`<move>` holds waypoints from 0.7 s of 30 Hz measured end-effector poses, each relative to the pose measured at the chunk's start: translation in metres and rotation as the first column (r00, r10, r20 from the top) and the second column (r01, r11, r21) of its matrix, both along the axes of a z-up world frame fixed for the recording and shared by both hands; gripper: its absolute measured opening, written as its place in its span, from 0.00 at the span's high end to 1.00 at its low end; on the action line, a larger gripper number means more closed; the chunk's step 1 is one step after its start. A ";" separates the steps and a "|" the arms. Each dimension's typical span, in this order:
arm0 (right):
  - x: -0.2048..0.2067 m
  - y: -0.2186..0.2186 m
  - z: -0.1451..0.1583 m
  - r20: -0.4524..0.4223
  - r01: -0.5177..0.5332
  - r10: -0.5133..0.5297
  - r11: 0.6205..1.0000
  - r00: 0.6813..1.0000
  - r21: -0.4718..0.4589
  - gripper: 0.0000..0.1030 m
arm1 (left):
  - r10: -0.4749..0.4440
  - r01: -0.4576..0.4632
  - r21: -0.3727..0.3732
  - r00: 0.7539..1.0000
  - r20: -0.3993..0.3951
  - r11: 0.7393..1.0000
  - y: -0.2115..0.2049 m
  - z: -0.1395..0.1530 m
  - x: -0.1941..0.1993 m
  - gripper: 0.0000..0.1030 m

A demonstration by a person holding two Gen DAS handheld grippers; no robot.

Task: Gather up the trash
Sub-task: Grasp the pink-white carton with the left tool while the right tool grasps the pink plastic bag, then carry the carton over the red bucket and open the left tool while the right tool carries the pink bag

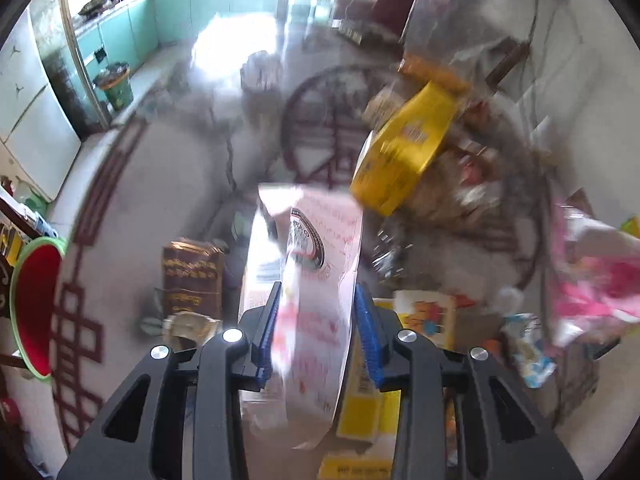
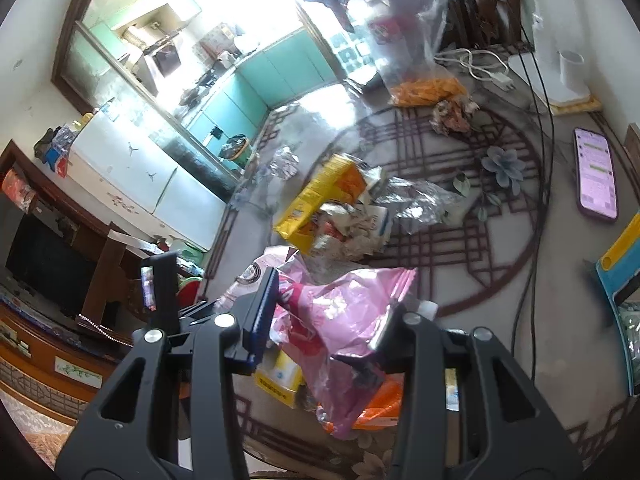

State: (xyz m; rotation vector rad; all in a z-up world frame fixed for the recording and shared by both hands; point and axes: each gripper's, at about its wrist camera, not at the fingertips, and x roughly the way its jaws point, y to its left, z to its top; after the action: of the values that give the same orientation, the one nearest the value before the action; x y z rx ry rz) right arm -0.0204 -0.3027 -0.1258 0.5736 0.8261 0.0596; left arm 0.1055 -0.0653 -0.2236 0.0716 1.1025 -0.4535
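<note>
Left wrist view: left tool (image 1: pixel 316 320) closed partway on a white printed wrapper (image 1: pixel 316 264), both blue pads touching it, wrapper standing up between them and sagging below. Heavy motion blur. Risk: thin film, loose grip, likely to slide out on a fast swing. Yellow box (image 1: pixel 404 152) ahead right, tilted, blurred; cannot tell whether resting on the trash heap (image 1: pixel 468 184) or airborne. Brown carton (image 1: pixel 192 276) just left of the wrapper, low; could get clipped on a leftward sweep. Red basin with green rim (image 1: pixel 34 308) at far left edge. Pink bag (image 1: pixel 596 272) at right edge. Open room: ahead and left over bare patterned desk (image 1: pixel 132 168); right side crowded.

Right wrist view: right tool (image 2: pixel 326 314) half open, pink bag (image 2: pixel 344 312) bunched between the fingers; left pad touching it, right finger hidden behind film, so firm hold uncertain. Risk: bag slipping, or dragging the small yellow box (image 2: pixel 280 378) and orange wrapper (image 2: pixel 380 404) beneath. Yellow box (image 2: pixel 320 200) on crumpled paper ahead, near. Clear bag (image 2: pixel 404 36) with orange contents far ahead. Cables (image 2: pixel 536 184) crossing right, phone (image 2: pixel 596 174) beyond: snag and knock hazards. Desk edge close on the left, drop beyond. Freest room: centre-right bare pattern.
</note>
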 end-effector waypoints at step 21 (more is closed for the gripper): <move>0.109 0.228 0.014 0.014 -0.301 0.301 0.953 0.954 -0.026 0.61 | 0.439 -0.437 -0.049 0.886 0.151 0.898 0.266 0.061 0.019 0.68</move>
State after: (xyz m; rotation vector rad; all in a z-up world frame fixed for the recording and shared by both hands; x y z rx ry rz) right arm 0.0886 -0.0749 -0.1114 0.4206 0.8910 0.3335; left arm 0.1246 0.2004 -0.1628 -0.1517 0.9227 -0.0450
